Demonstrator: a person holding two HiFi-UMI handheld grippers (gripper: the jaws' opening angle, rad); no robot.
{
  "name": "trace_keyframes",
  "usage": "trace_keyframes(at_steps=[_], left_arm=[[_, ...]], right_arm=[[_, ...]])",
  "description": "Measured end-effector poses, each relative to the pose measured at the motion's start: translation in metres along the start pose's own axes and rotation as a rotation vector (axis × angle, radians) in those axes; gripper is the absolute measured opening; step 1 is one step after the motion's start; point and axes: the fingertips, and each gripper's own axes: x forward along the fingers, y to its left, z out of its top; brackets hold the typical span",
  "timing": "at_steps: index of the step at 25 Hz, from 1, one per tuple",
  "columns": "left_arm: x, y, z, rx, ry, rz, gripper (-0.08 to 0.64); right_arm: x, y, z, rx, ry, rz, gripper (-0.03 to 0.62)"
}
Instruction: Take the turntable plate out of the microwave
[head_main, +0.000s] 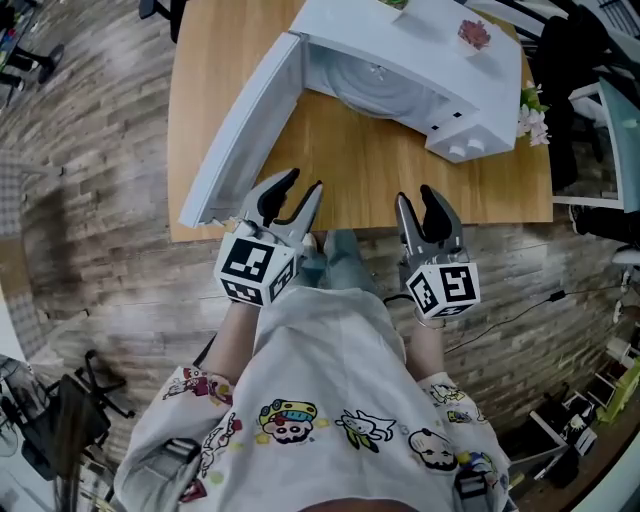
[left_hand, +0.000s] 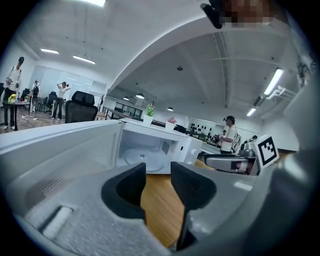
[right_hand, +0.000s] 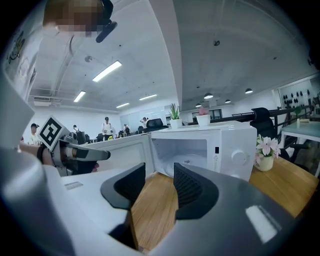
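Microwave door (head_main: 240, 130) is swung fully open, off to the left of the left fingers. Left gripper (head_main: 303, 185): fingers apart, nothing held, only bare table (head_main: 350, 170) seen through the gap. Turntable plate (head_main: 385, 90) is still seated on the floor of the microwave (head_main: 440, 70), ahead of both sets of fingertips and well apart from them, a little right of the left gripper's line. Right gripper (head_main: 416, 196): fingers likewise apart and empty, with the cavity opening ahead of its gap and the control panel (head_main: 460, 130) ahead to the right of its fingers.

Step is judged to be the approach; the plate is not yet reached. To do it well:
- Both grippers should be brought in low and level through the opening.
- The door edge should be kept clear on the left.
- The plate rim should be taken at opposite sides, one finger under and one over.
- The plate is likely glass, so a firm but gentle clamp is advised.
- It should be lifted clear of the cavity floor before being drawn out, and kept flat.
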Motion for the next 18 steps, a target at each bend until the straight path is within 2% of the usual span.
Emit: trace_keyframes(at_steps=[11,18], left_arm=[[0.07,0.008,0.05,0.015,-0.066,0.034,0.149],[0.094,0.015,0.062,-0.002,-0.09,0.088,0.149]], right_arm=[[0.053,-0.042,0.035,-0.017,-0.032,0.089,0.172],[0.079,-0.054,0.048,-0.043,-0.035,0.172,0.172]])
